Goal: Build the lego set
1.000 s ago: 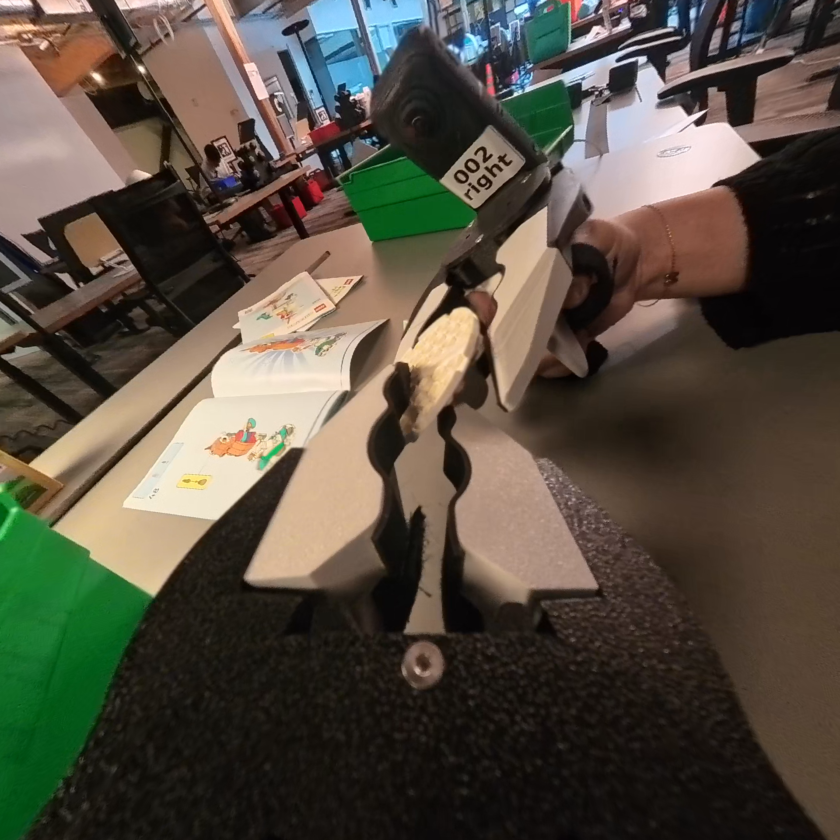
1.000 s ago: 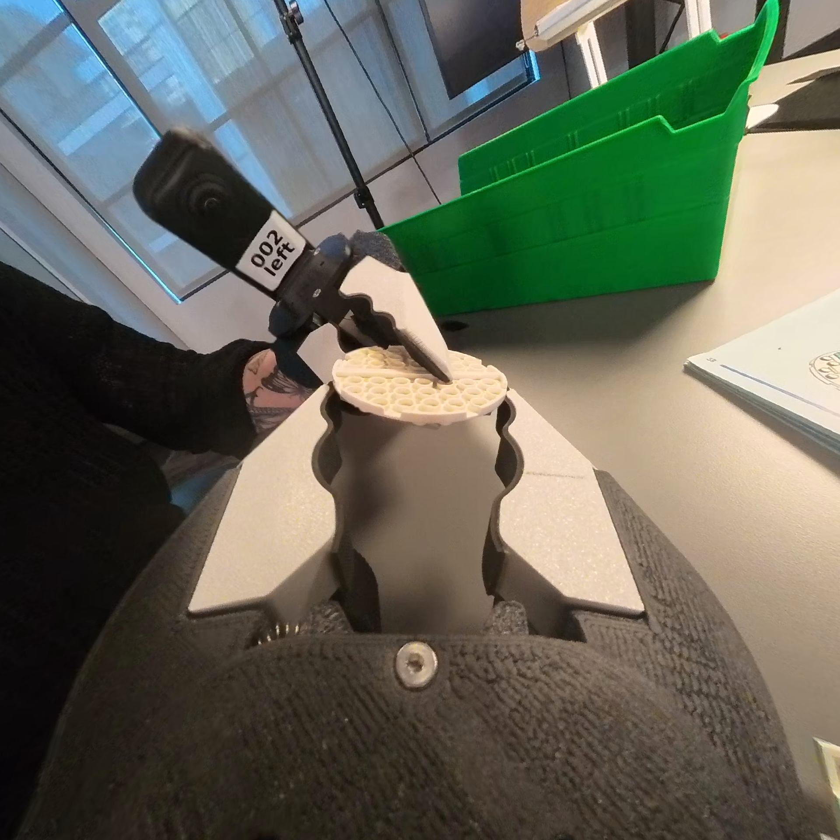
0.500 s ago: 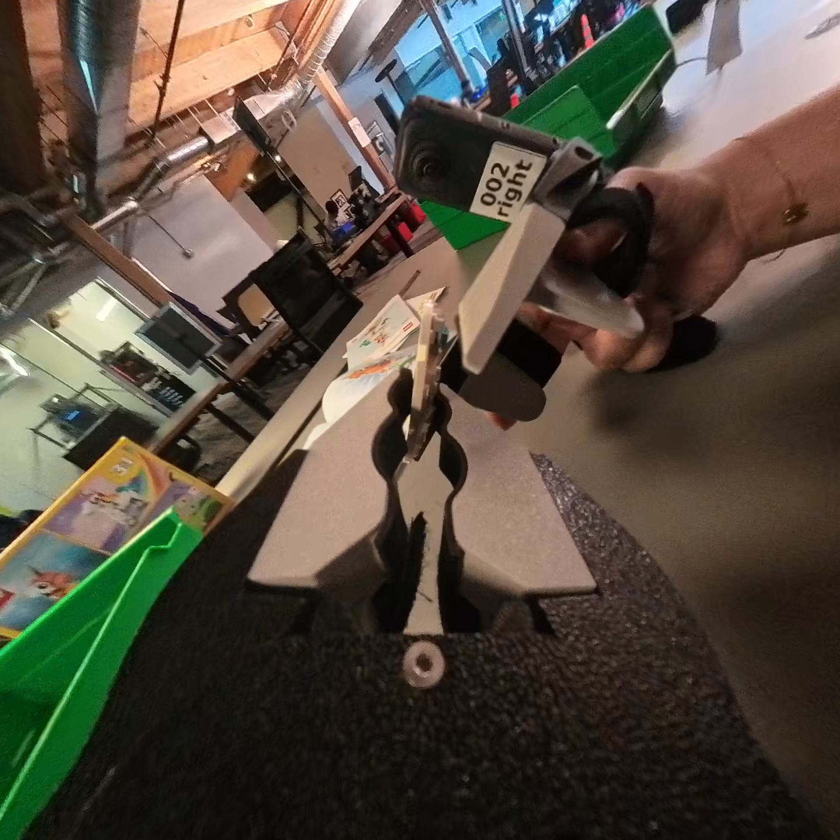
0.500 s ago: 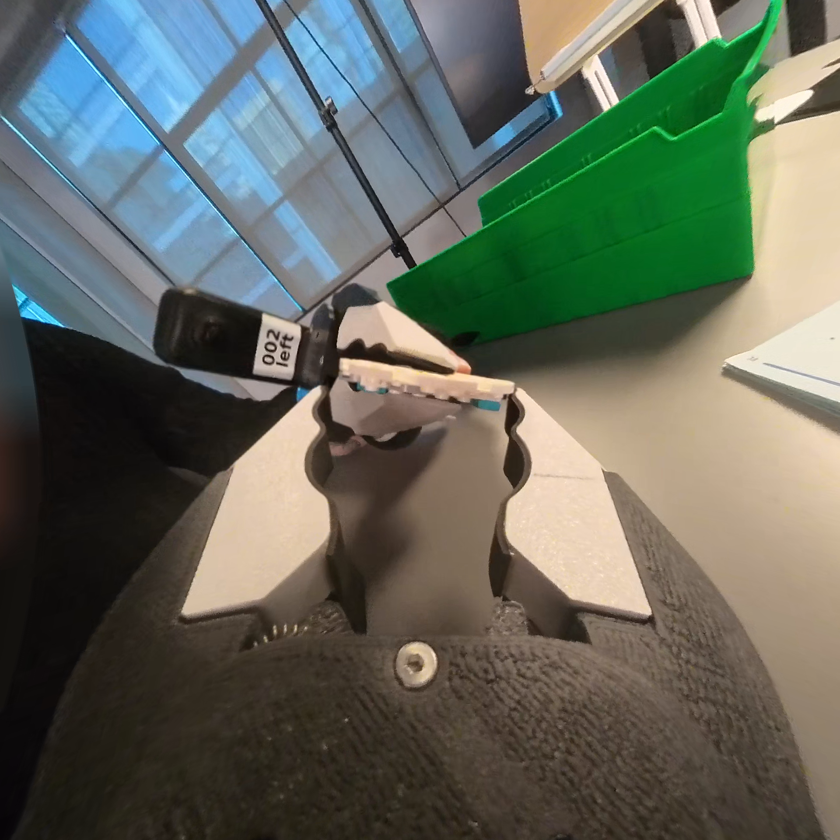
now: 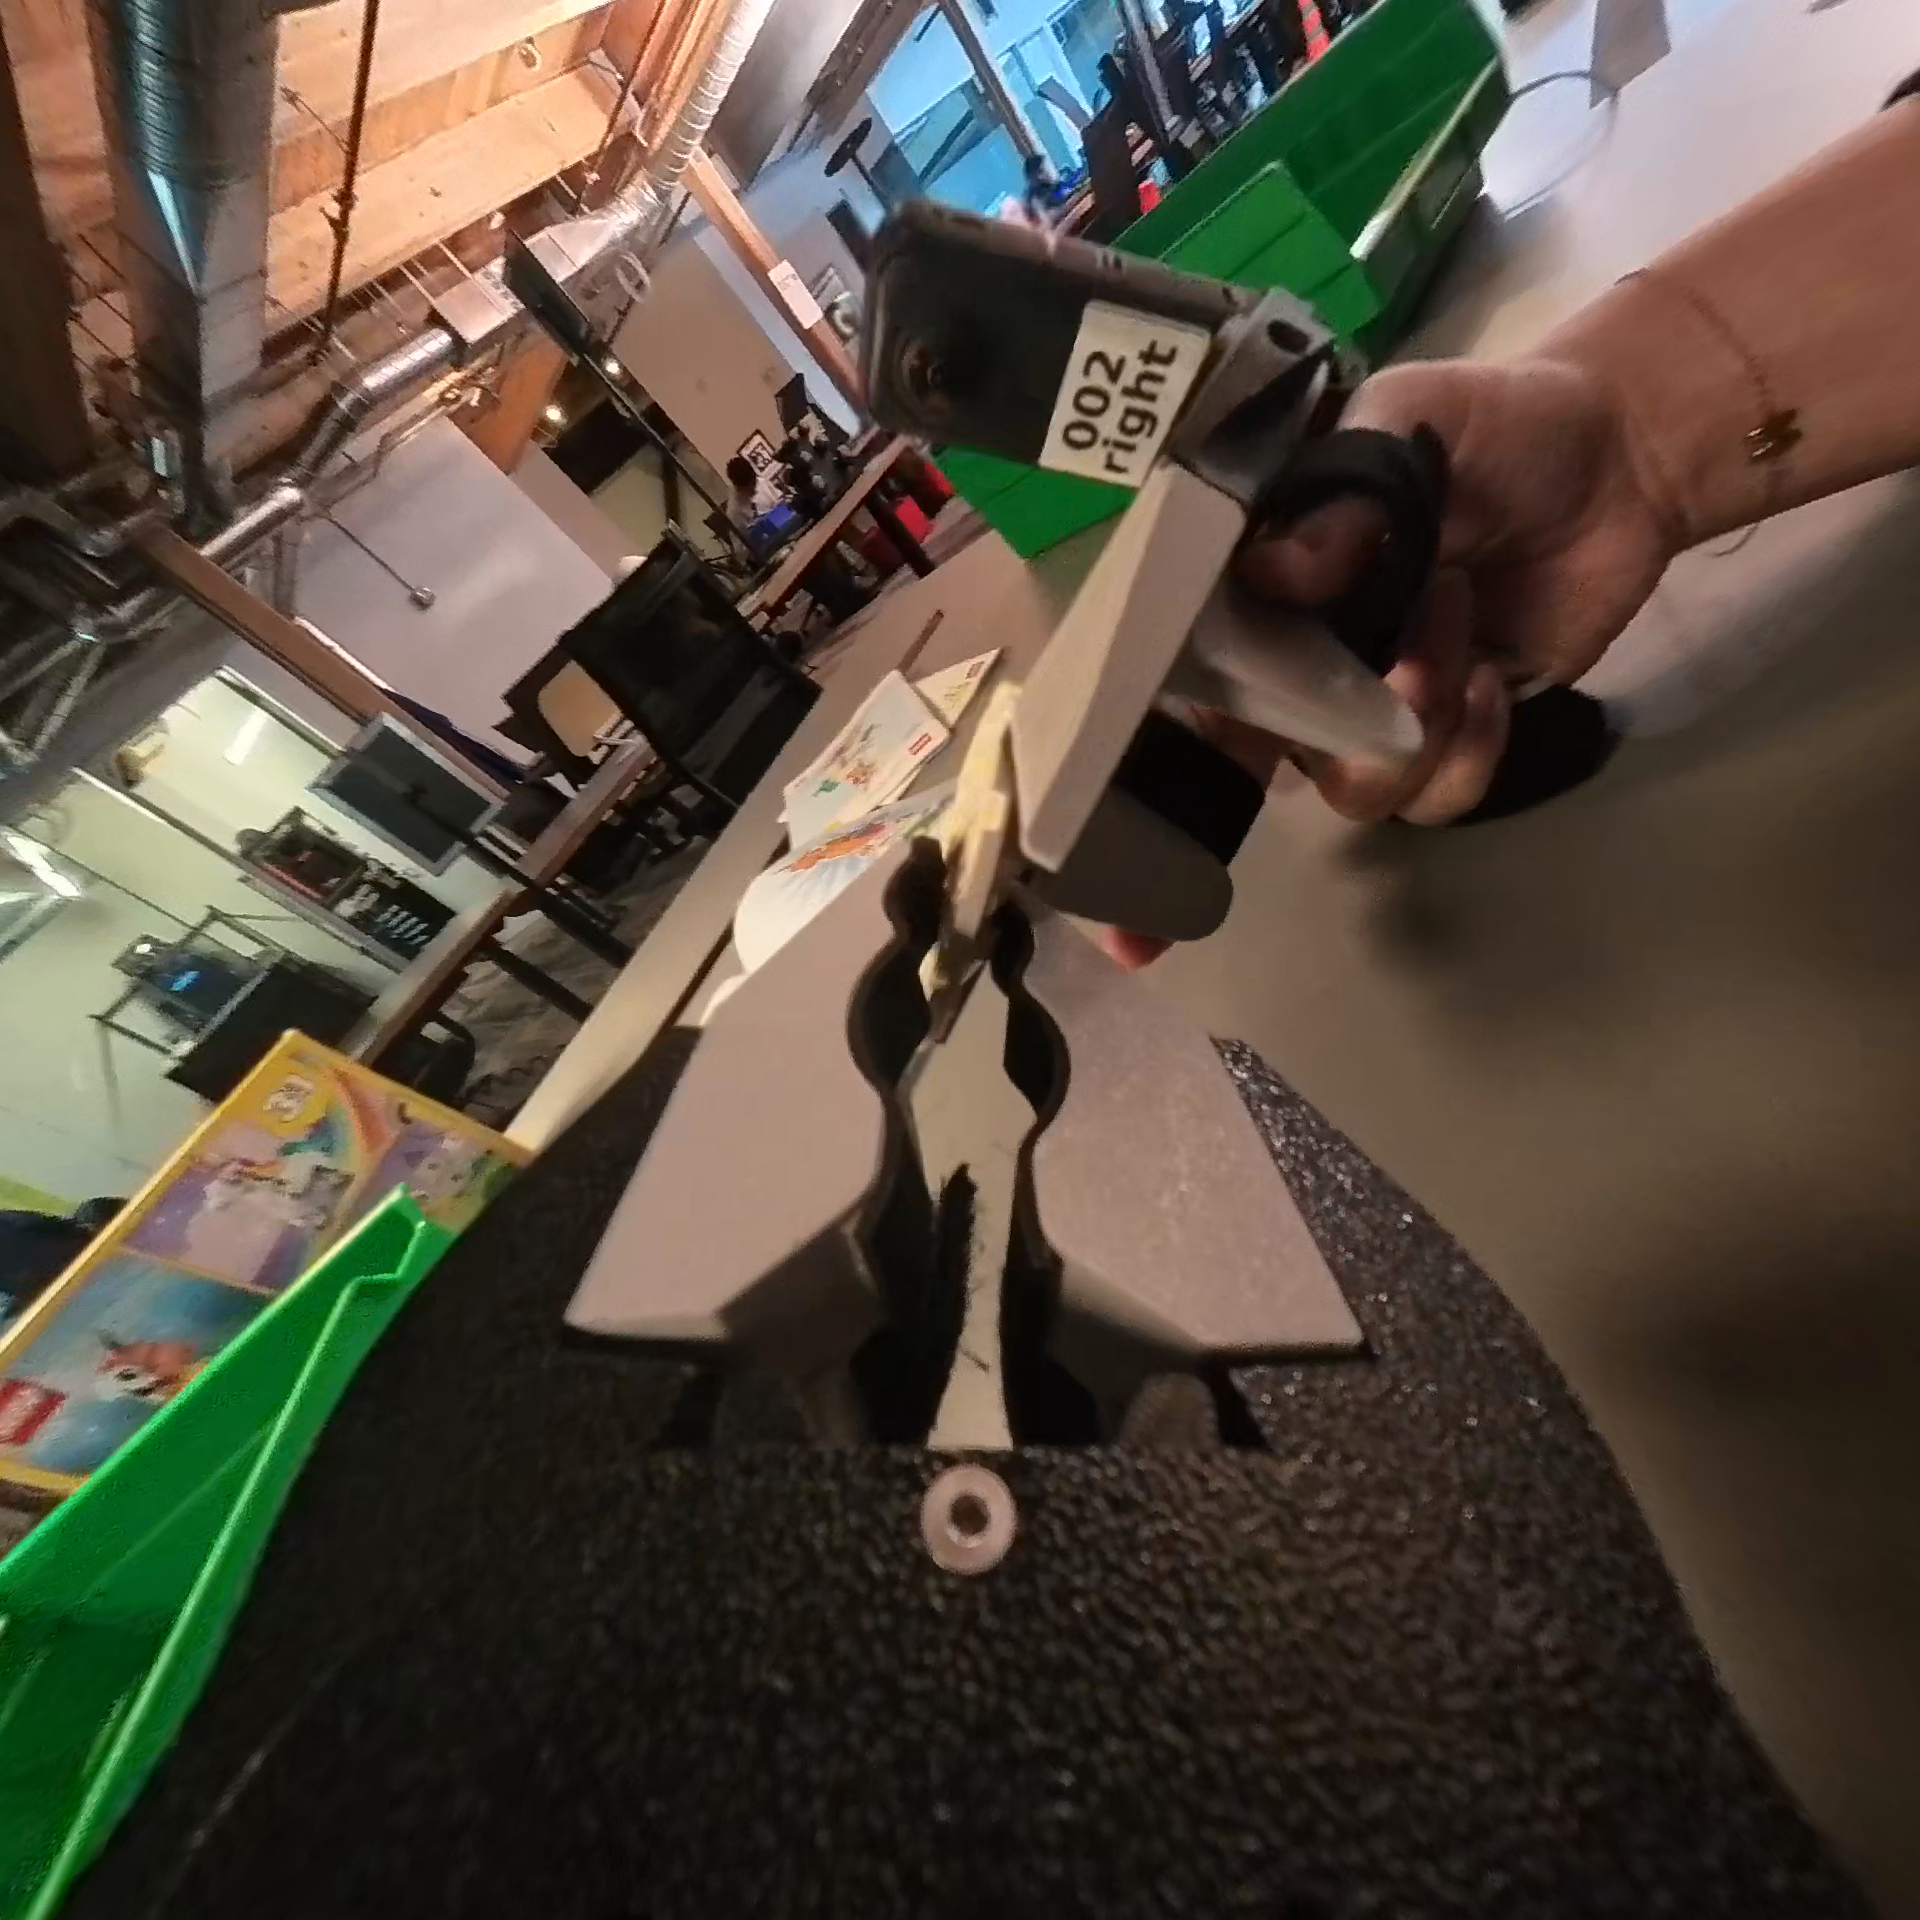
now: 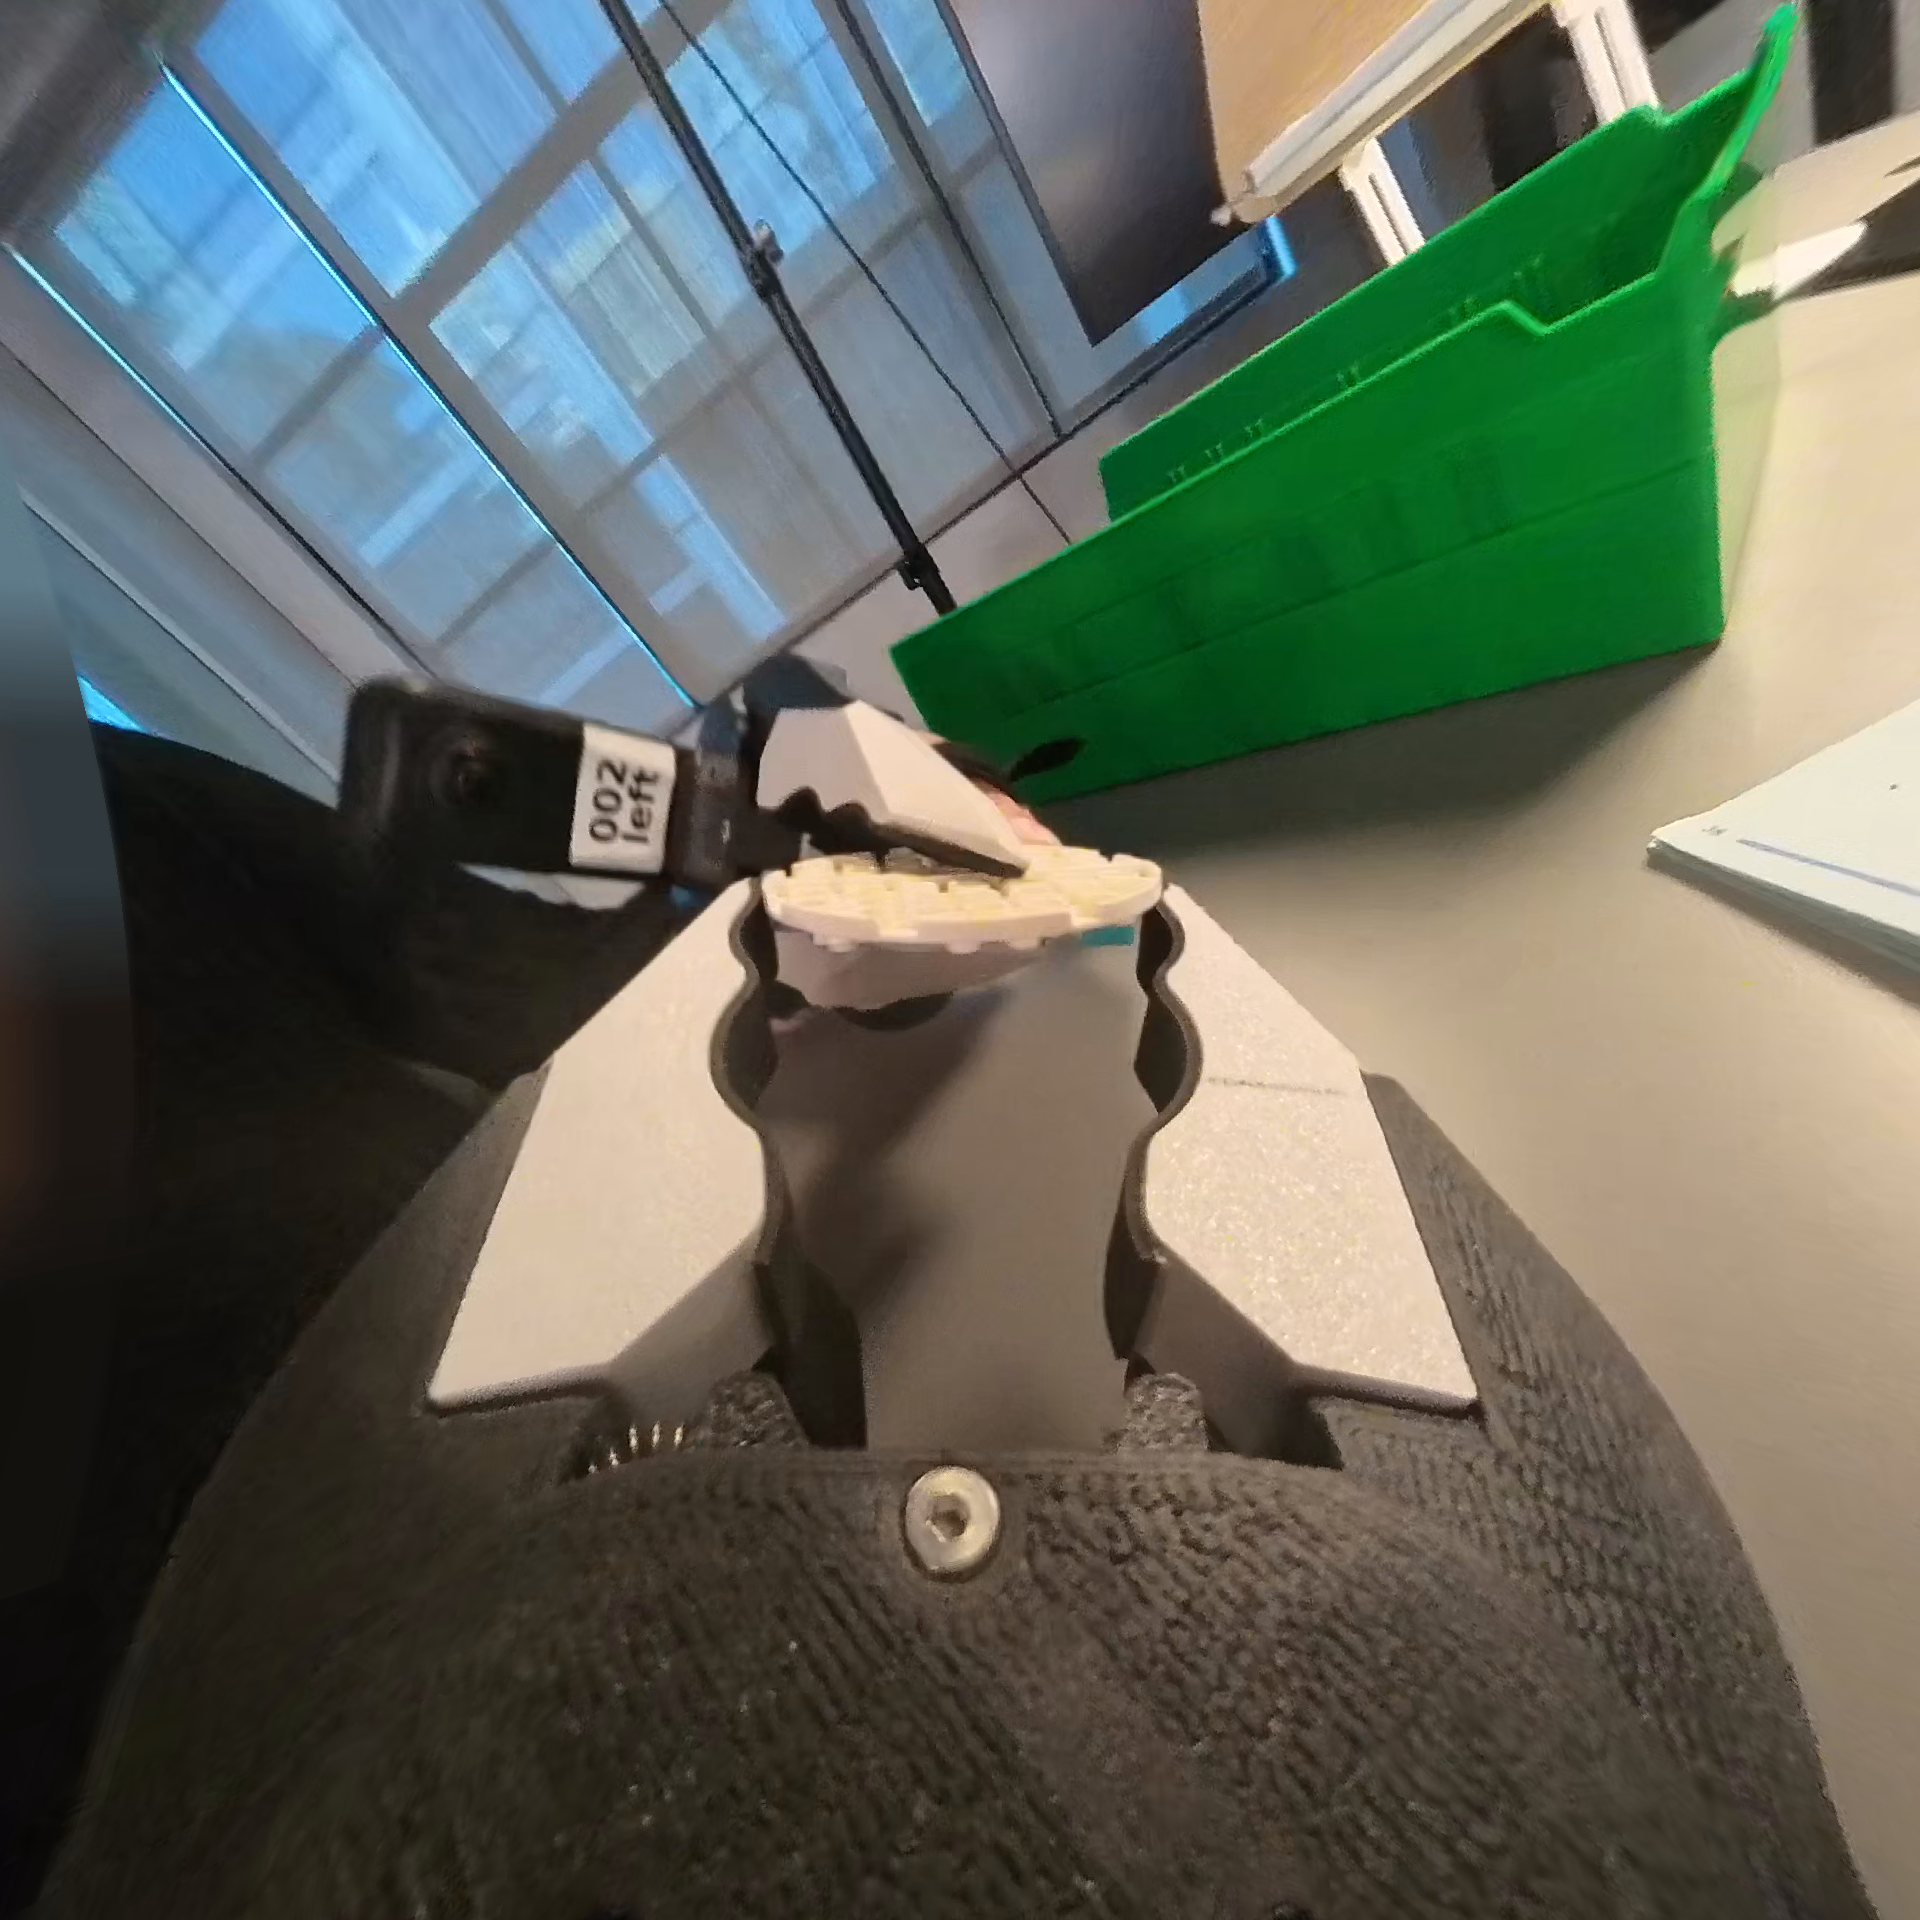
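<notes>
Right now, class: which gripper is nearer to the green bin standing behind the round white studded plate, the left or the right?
Left. The left gripper, clamped across the plate, sits just in front of the bin. The right gripper reaches the plate's edges from farther back.

Green bins (image 6: pixel 1351 582), open booklets (image 5: pixel 862 769) and a colourful box (image 5: pixel 239 1236) on grey table (image 6: pixel 1507 987).

Grey tabletop (image 5: pixel 1558 1039), exposed wooden ceiling beams (image 5: pixel 436 135), silver ducts (image 5: pixel 187 177), large gridded windows (image 6: pixel 468 343)
</notes>
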